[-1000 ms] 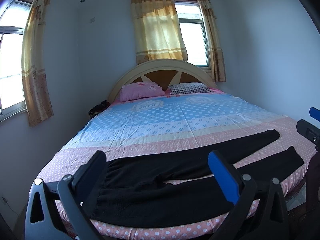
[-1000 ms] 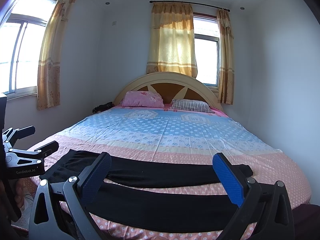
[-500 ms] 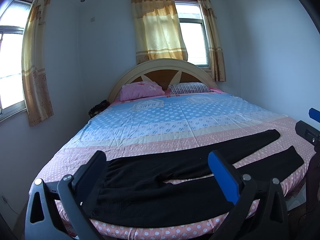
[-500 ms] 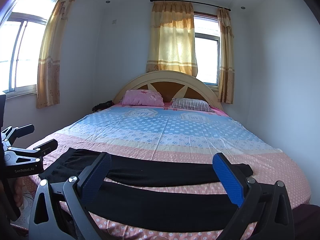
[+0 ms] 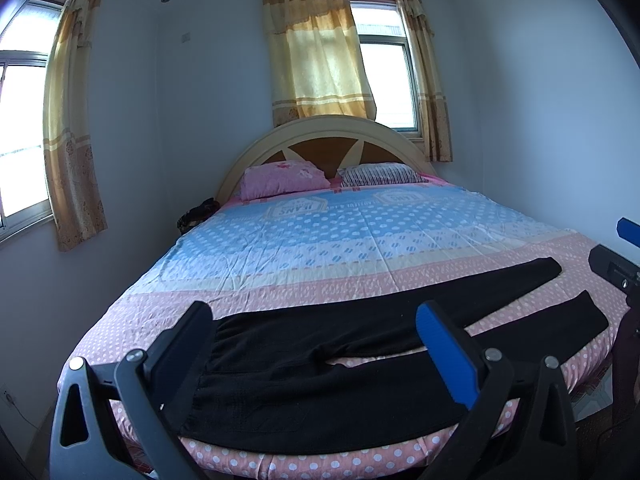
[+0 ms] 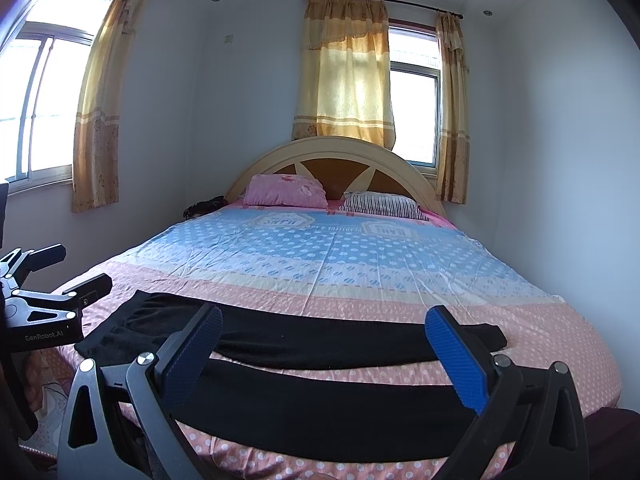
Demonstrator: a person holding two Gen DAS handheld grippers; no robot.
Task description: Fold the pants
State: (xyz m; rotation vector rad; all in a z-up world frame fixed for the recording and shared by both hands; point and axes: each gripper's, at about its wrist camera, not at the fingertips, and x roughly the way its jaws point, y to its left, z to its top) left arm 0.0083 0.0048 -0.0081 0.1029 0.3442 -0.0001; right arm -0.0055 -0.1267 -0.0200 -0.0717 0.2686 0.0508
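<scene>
Dotted bed [image 5: 360, 240] carries flat black pants [image 5: 320, 380]; left gripper [image 5: 316, 344] and right gripper [image 6: 324, 344] jaws spread, empty.

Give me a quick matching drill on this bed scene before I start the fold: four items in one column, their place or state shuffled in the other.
Items:
1. black pants
2. pink pillow
3. striped pillow
4. left gripper

Place or state:
A. at the headboard, on the right
B. jaws open, holding nothing
C. spread flat across the foot of the bed
D. at the headboard, on the left

Pairs: 1-C, 2-D, 3-A, 4-B
</scene>
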